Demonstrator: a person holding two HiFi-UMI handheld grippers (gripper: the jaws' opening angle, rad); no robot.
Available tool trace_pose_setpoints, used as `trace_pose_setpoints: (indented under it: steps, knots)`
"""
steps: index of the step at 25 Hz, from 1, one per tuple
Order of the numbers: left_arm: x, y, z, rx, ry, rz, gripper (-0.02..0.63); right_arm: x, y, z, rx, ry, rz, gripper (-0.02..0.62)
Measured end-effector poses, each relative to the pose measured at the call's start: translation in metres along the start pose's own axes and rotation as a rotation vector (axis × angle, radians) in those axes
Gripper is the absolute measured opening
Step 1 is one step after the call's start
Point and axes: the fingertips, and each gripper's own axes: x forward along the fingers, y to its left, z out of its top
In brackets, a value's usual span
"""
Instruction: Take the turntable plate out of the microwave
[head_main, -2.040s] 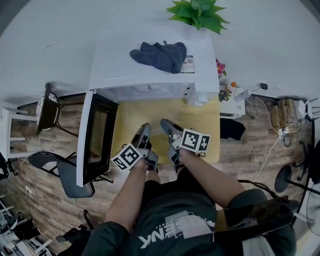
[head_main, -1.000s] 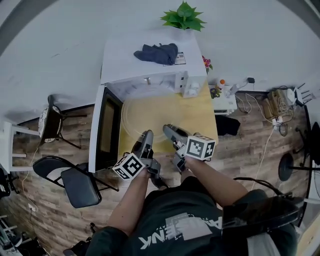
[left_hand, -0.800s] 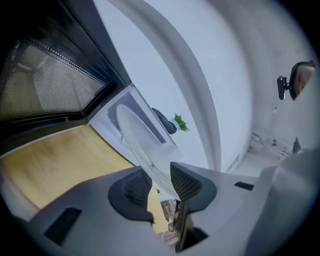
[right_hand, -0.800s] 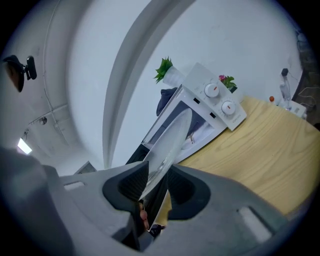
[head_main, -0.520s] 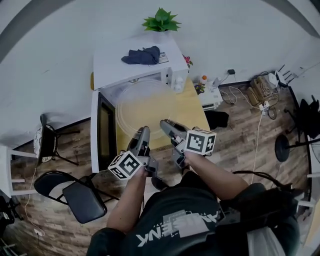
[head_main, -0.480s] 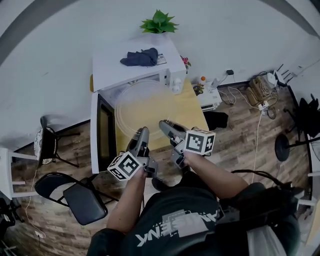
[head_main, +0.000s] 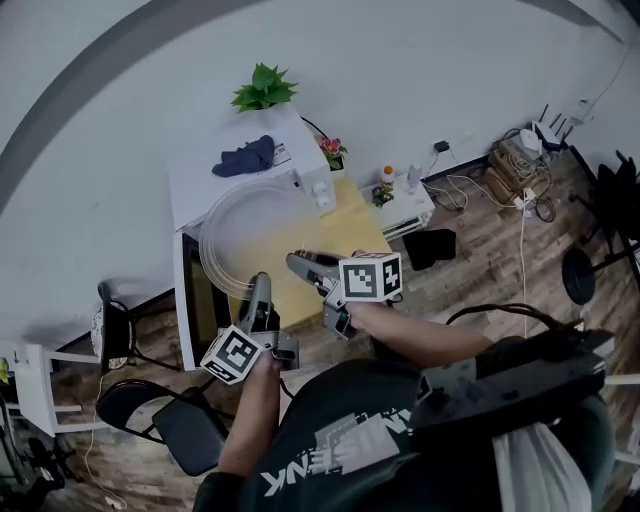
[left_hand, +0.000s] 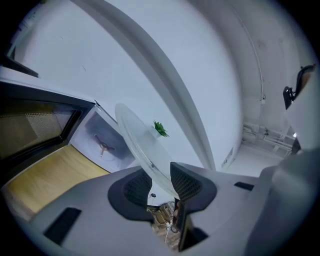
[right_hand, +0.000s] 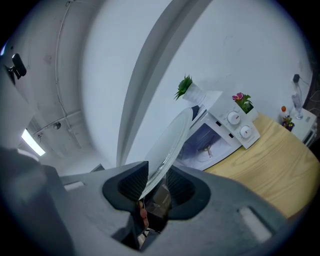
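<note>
The clear glass turntable plate (head_main: 248, 230) hangs in the air in front of the white microwave (head_main: 235, 170), above the yellow table (head_main: 335, 235). My left gripper (head_main: 258, 288) is shut on the plate's near-left rim and my right gripper (head_main: 299, 262) is shut on its near-right rim. In the left gripper view the plate (left_hand: 136, 142) runs edge-on into the jaws of the left gripper (left_hand: 161, 184). The right gripper view shows the plate (right_hand: 169, 140) wedged between the pads of the right gripper (right_hand: 152, 185). The microwave cavity (left_hand: 102, 145) holds only its rotor hub.
The microwave door (head_main: 190, 300) stands open to the left. A dark cloth (head_main: 245, 157) and a potted plant (head_main: 262, 88) sit on top of the microwave. A folding chair (head_main: 180, 430), a low white shelf (head_main: 400, 205) and floor cables (head_main: 520, 165) surround the table.
Both grippers have risen with the plate between them, from low over the table to well above it. The plate now stands clear of the microwave mouth.
</note>
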Motion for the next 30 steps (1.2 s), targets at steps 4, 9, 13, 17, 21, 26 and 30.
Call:
trace_pose_setpoints:
  steps: [4,9,13,17,21,26,30]
  knots:
    - [-0.003,-0.012,0.000,-0.015,-0.015,0.020,0.117,-0.006,0.008,0.007,0.000,0.016,0.019,0.115]
    - [-0.002,-0.025,-0.002,-0.043,-0.037,0.008,0.117,-0.013,0.014,0.013,-0.017,0.028,0.036,0.117]
    - [-0.002,-0.030,-0.004,-0.035,-0.045,0.014,0.117,-0.017,0.015,0.015,-0.023,0.033,0.045,0.120]
    - [-0.002,-0.033,-0.006,-0.040,-0.048,0.013,0.117,-0.020,0.015,0.017,-0.037,0.038,0.042,0.120]
    - [-0.003,-0.034,-0.005,-0.037,-0.048,0.018,0.117,-0.020,0.017,0.017,-0.039,0.039,0.044,0.121]
    - [-0.003,-0.031,-0.004,-0.035,-0.048,0.013,0.117,-0.018,0.016,0.016,-0.054,0.040,0.039,0.123]
    - [-0.004,-0.029,-0.001,-0.002,-0.034,0.029,0.117,-0.017,0.017,0.015,-0.060,0.038,0.036,0.124]
